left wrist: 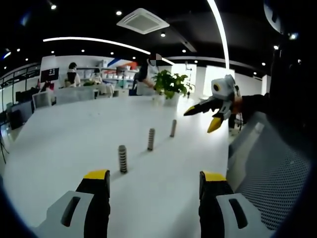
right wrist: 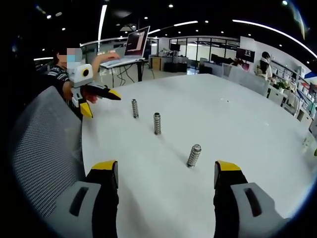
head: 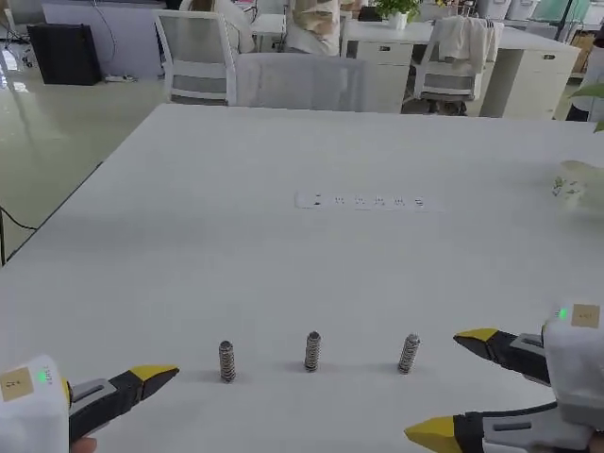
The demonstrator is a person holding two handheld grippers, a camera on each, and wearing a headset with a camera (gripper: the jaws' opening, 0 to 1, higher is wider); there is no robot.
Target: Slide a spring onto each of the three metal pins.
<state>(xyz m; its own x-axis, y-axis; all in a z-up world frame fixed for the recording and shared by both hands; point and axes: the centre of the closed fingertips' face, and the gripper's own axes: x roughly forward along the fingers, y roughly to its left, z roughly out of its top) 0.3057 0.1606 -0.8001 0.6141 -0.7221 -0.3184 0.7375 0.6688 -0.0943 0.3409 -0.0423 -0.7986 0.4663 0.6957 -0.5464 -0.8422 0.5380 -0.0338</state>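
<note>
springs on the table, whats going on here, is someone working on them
A person holds a two-jaw gripper in each hand at a white table. Three springs stand in a row on it: the left spring, the middle spring and the right spring, which leans a little. They look set over their pins, though the pins themselves are hard to make out. The left gripper and the right gripper are both open, hold nothing, and sit on either side of the row, apart from the springs.
</note>
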